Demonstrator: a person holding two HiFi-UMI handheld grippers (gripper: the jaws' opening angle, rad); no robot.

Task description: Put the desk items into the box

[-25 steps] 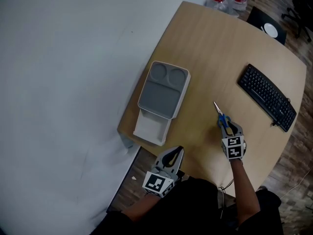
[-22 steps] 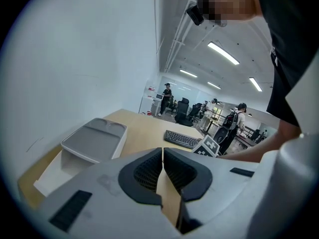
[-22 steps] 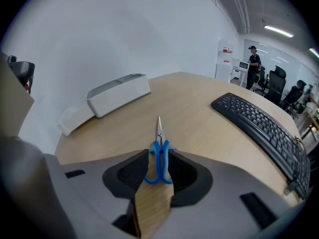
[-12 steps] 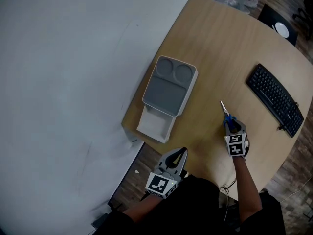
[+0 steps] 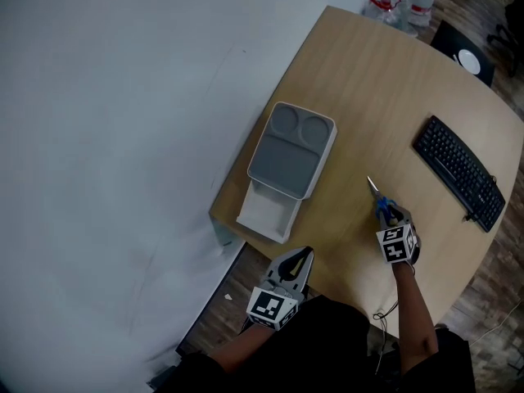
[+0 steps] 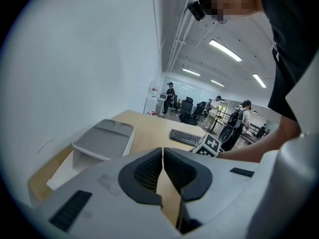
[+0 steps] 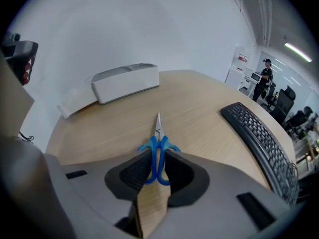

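Jaws of down-tilted right gripper (image 7: 158,157) just closed onto scissors (image 7: 158,133).

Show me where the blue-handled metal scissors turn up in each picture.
Head view: the blue-handled metal scissors lie lower right of centre on the wooden table, at the tip of the right tool.
Left gripper view: not visible.
Right gripper view: dead centre, handles between that tool's jaws, which have just been closing on them.
Shared landmark: the black keyboard, seen in all three views, right of the scissors.
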